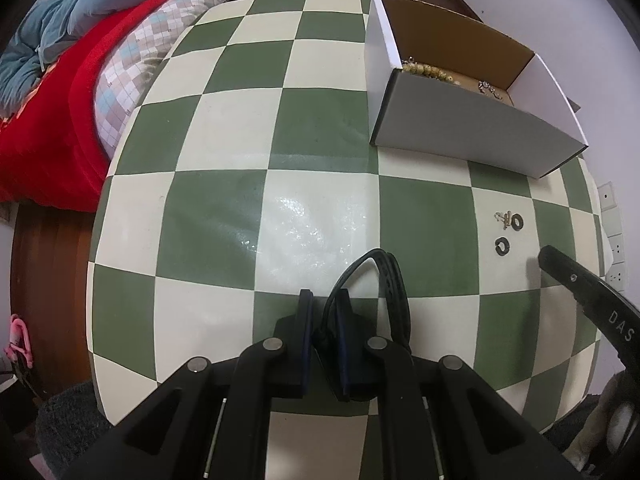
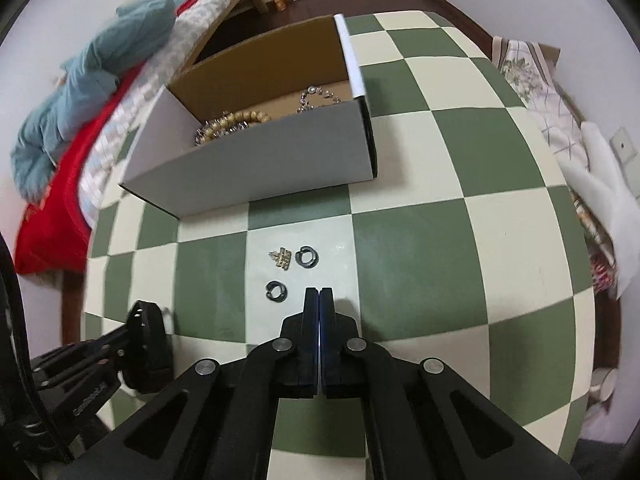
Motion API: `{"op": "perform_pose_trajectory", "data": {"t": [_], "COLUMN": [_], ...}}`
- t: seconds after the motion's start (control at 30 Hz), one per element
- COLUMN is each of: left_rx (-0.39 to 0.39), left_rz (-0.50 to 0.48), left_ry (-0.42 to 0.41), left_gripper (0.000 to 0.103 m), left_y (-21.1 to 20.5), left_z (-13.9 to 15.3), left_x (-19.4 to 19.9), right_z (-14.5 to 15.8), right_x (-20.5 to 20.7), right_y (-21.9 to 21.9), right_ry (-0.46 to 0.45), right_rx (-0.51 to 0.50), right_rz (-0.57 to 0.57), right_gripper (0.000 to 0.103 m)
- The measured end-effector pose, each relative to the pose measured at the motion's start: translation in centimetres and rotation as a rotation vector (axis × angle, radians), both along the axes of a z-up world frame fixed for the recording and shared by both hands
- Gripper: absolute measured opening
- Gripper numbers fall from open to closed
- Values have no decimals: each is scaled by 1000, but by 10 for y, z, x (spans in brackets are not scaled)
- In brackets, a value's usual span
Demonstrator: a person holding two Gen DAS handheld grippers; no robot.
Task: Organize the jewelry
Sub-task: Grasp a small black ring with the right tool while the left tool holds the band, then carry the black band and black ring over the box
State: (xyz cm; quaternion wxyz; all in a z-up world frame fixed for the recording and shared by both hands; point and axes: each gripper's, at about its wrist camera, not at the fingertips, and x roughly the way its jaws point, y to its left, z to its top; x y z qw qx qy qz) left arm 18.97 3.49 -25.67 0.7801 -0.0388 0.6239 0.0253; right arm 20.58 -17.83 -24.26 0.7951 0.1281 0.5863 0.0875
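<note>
My left gripper (image 1: 323, 298) is shut on a black strap band (image 1: 390, 280) that loops out over the checked table (image 1: 224, 208); the strap also shows in the right wrist view (image 2: 150, 334). My right gripper (image 2: 319, 294) is shut and empty, just right of a black ring (image 2: 275, 291). A second black ring (image 2: 306, 257) and a small gold earring (image 2: 283, 259) lie just beyond. The rings also show in the left wrist view (image 1: 503, 247). A white cardboard box (image 2: 256, 168) holds wooden beads (image 2: 236, 120) and a silver chain (image 2: 316, 98).
A bed with a red blanket (image 1: 44, 128) and blue cloth (image 1: 48, 28) runs along the table's left side. Wall sockets (image 1: 612, 220) sit at the right. Patterned fabric and white cloth (image 2: 600, 188) lie off the table's right edge.
</note>
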Motion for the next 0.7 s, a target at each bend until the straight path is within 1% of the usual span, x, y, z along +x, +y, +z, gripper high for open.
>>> {"op": "perform_pose_trajectory", "data": {"t": [0.1, 0.13, 0.2, 0.3, 0.37, 0.53, 0.57, 0.63, 0.67, 0.7], "left_rx": [-1, -1, -2, -3, -7, -3, -2, -1, -1, 0], "left_rz": [8, 10, 13, 12, 15, 20, 21, 23, 23, 23], "left_ry": [3, 3, 5, 4, 6, 6, 7, 8, 8, 10], "left_gripper": [8, 8, 8, 8, 8, 8, 8, 8, 8, 8], "left_y": [2, 3, 5, 6, 7, 10, 10, 10, 10, 9], "left_z": [-1, -1, -1, 1, 2, 1, 1, 1, 1, 1], "left_x": [1, 2, 2, 4, 5, 7, 7, 6, 6, 6], "right_z": [-5, -6, -6, -8, -10, -9, -9, -9, -9, -10], "right_x": [7, 10, 15, 20, 23, 27, 27, 27, 26, 24], "right_y": [0, 3, 7, 15, 21, 32, 34, 40, 42, 45], "right_ry": [24, 20, -5, -14, -20, -42, -30, -42, -49, -57], "right_rx": [62, 42, -3, -45, -71, -135, -131, -170, -189, -205], "right_rz": [17, 27, 45, 85, 109, 150, 159, 176, 185, 195], "right_gripper": [1, 3, 17, 25, 29, 29, 29, 28, 27, 18]}}
